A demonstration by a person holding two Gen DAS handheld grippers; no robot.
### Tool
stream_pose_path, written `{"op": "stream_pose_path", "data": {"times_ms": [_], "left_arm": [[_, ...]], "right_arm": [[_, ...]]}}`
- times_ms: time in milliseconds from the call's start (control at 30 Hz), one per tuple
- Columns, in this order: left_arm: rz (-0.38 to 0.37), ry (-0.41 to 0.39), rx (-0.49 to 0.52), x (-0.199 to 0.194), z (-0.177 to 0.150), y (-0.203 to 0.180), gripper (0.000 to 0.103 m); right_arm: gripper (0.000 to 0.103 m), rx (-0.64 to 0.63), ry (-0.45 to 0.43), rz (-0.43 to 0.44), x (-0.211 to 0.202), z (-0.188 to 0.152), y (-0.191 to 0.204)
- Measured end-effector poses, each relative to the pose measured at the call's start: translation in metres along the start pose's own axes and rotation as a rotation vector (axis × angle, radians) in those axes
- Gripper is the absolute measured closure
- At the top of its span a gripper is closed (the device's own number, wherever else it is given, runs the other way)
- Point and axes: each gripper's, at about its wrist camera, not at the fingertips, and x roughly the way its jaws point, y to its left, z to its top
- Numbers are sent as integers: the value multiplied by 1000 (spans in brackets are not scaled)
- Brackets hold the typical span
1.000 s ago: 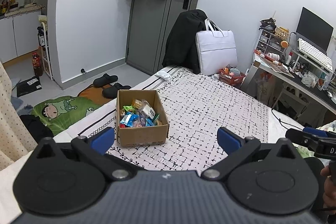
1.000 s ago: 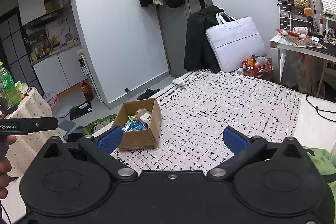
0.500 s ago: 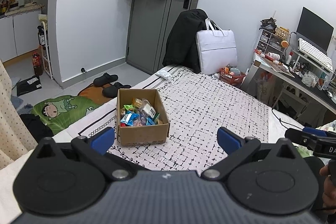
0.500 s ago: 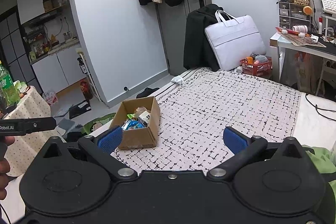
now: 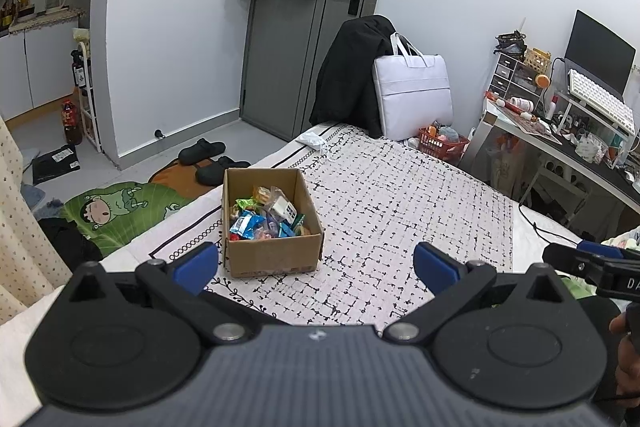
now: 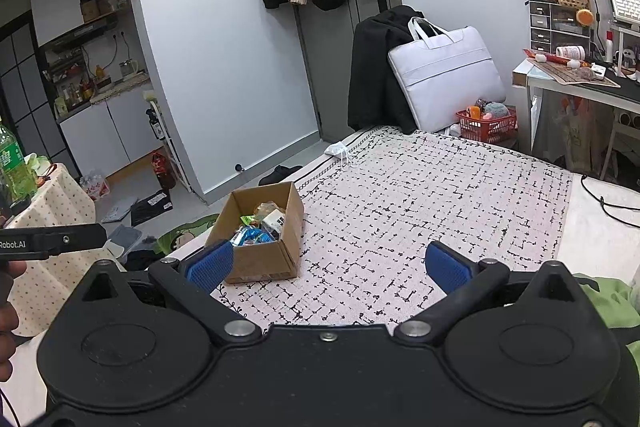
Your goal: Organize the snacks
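On a bed (image 5: 400, 195) w/ a black-and-white patterned cover, a cardboard box (image 5: 272, 259) sits near the left edge, open-topped and part-filled w/ wrapped snacks (image 5: 264, 217). Both tools hang back from it: left gripper (image 5: 316, 263) and right gripper (image 6: 328, 265) each have blue fingers (image 5: 196, 263) spread wide, nothing held. Box placement looks deliberate, within easy reach of both, top open for dropping in or picking out; no loose snacks visible on the cover, so the job looks either barely begun or nearly done, can't tell which. Approx. clear run to the box over the cover. Around it: white face mask (image 5: 314, 141) at the bed's far end, white bag (image 5: 412, 99) and black coat (image 5: 348, 75) propped beyond, red basket (image 5: 442, 145), cluttered worktop (image 5: 560, 143) at right, slippers (image 5: 204, 155) on the floor at left. Box stands near the bed's edge, so a hard nudge could tip it floorward.
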Motion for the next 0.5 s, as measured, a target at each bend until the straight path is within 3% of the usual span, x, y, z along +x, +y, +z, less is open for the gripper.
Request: {"op": "stream_pose_path", "data": {"times_ms": [500], "left_arm": [[2,6,3,3,-3,3,0]], "right_arm": [[0,6,11,4,8,0,1]]}}
